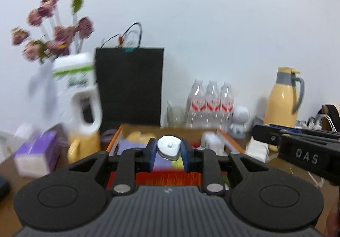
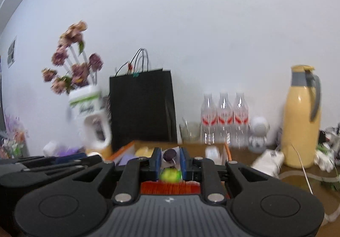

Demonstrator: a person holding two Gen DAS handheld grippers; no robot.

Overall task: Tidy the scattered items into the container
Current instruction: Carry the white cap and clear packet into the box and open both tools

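Against a plain white wall, the orange-rimmed cardboard tray (image 1: 230,140) lies just ahead of and below both claws: left gripper (image 1: 169,148) clamps a white rounded plastic gadget (image 1: 169,145), right gripper (image 2: 170,159) pinches a dark purple round-headed piece (image 2: 169,155).

Your open box (image 1: 230,138) sits on the table (image 2: 297,190) — paper bag (image 1: 129,86) behind it. Water bottles (image 1: 210,100) stand right of that bag, the thermos jug (image 1: 282,96) farther right.

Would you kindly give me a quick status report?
Left gripper shut on white gadget. Right gripper shut on dark round item. Both above orange-rimmed box; path unobstructed.
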